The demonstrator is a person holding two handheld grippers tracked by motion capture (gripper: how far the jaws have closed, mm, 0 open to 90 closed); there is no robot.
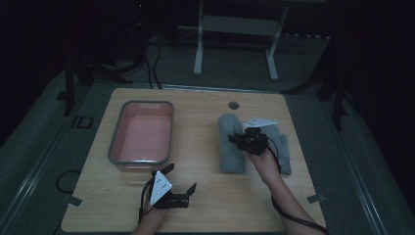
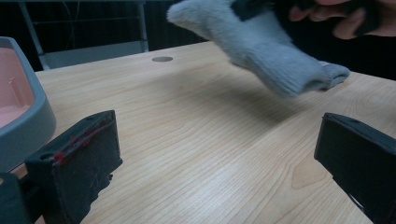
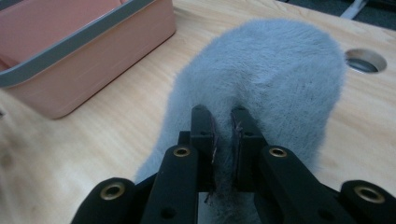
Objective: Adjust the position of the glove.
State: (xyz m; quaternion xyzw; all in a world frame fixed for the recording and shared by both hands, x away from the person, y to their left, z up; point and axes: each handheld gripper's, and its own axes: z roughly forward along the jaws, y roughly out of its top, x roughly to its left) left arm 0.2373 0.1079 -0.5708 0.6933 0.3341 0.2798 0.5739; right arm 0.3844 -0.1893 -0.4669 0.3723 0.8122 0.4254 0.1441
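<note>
A fuzzy grey sock point(image 1: 230, 147) lies lengthwise right of the table's middle. My right gripper point(image 1: 241, 139) is shut on it, and in the right gripper view the two black jaws point(image 3: 222, 117) pinch its fabric point(image 3: 271, 70). In the left gripper view the sock point(image 2: 271, 51) hangs tilted above the wood, its cuff end low near the tabletop. A second grey sock point(image 1: 284, 152) lies beside the holding hand. Near the front edge my left gripper point(image 1: 182, 176) rests open, its jaws point(image 2: 215, 154) wide apart over bare wood.
A pink bin with a grey rim point(image 1: 113, 142) stands at the left of the table, close to the left gripper point(image 2: 28, 126) and seen beyond the sock point(image 3: 93, 70). A round cable hole point(image 1: 234, 105) is near the far edge. Dark floor surrounds the table.
</note>
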